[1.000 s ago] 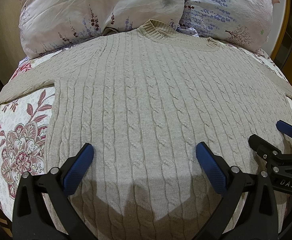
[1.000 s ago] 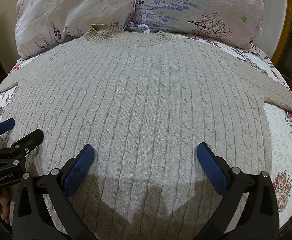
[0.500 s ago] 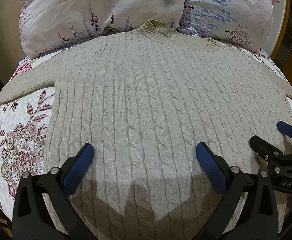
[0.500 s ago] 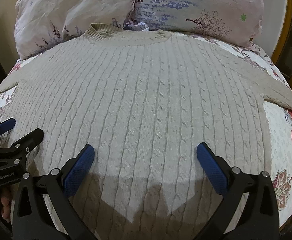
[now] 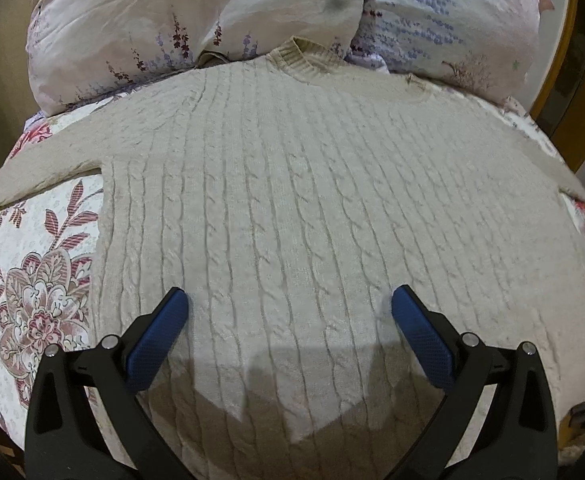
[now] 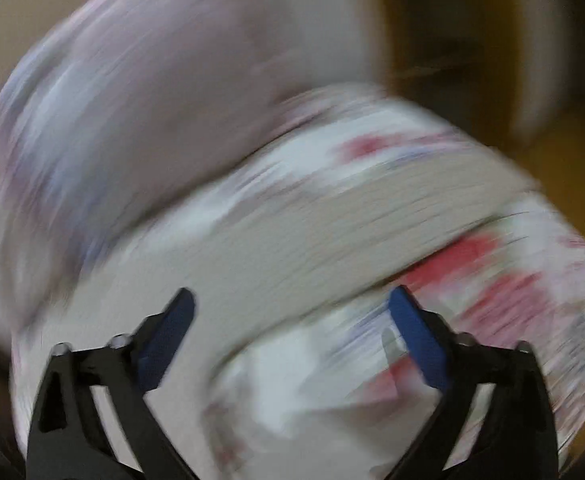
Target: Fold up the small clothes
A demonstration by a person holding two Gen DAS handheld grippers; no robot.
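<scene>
Across the bed [image 5: 32, 264] we see the beige cable-knit sweater [image 5: 312, 208] spread flat, collar toward the two floral pillows [image 5: 180, 20] at the head edge.

Our left tongs [image 5: 290, 312] hover wide apart over the sweater's lower body, holding nothing. Our right tongs [image 6: 290, 312] also stand wide and empty; that view is badly blurred, showing only a beige band of sweater [image 6: 332, 232] across the flowered bedspread near the bed's right edge.
</scene>
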